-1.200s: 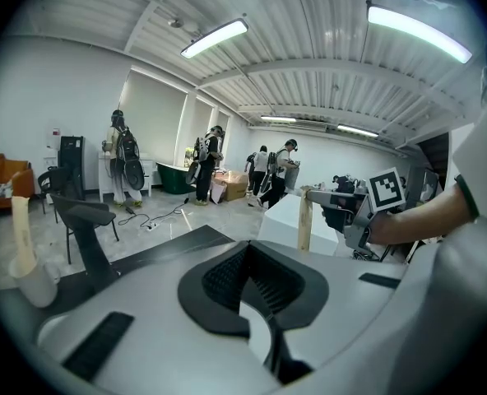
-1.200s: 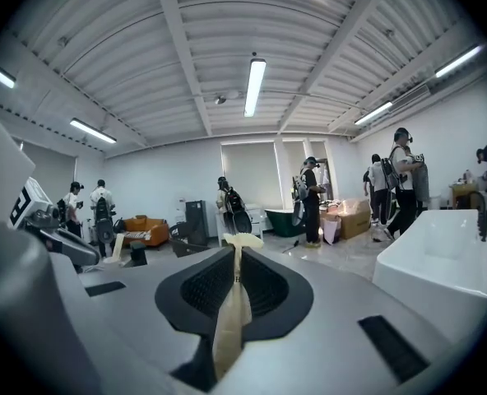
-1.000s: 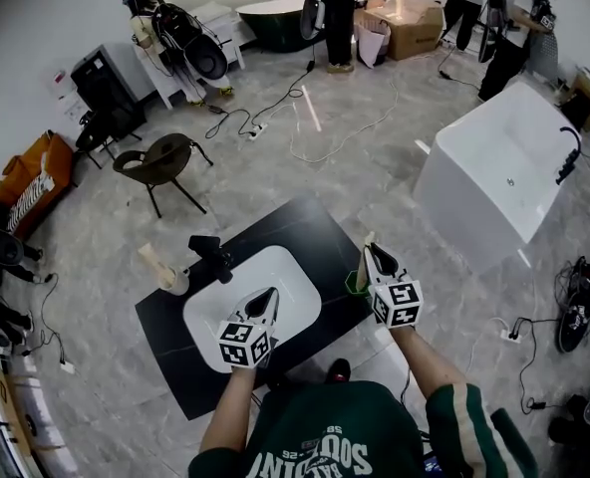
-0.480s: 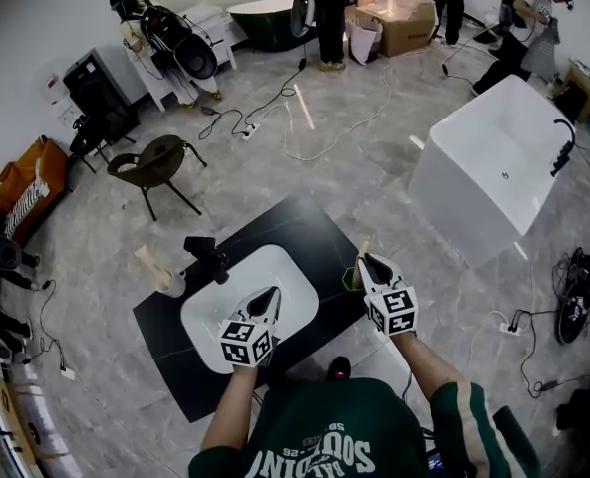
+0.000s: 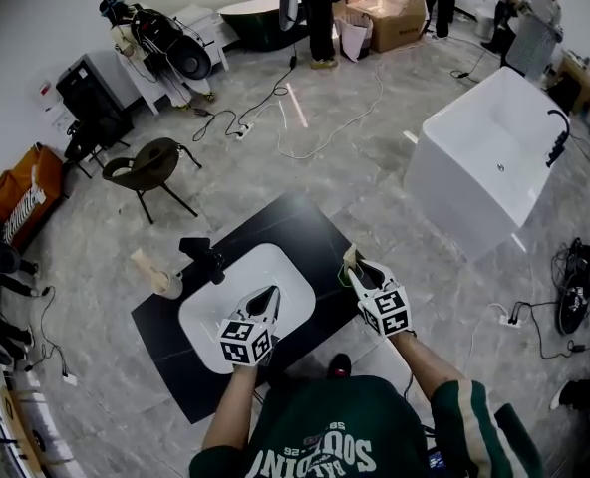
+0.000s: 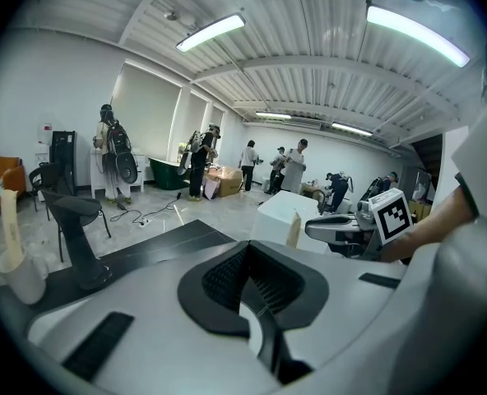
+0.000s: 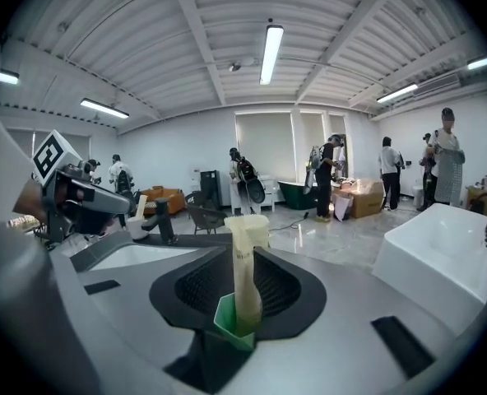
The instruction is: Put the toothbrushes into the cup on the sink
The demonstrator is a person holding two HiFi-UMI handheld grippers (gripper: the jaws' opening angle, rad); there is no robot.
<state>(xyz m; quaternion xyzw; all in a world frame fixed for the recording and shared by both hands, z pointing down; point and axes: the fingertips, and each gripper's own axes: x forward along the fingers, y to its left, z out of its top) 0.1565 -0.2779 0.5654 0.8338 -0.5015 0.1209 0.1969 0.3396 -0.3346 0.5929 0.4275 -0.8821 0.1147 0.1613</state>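
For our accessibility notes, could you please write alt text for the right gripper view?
A cream toothbrush stands upright in a green cup between the jaws of the right hand-held gripper, which have just been opening and stand clear of it. Behind, at left, is a white sink with a dark faucet; at right, a white tub.

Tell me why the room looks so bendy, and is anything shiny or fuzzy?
Head view: the wide lens bows the bathtub, and a white glare streak lies on the floor. Left gripper view: dark round corners; the ceiling lamp glares. Right gripper view: the roof beams curve; the toothbrush up close looks sharp, the far people small and soft.
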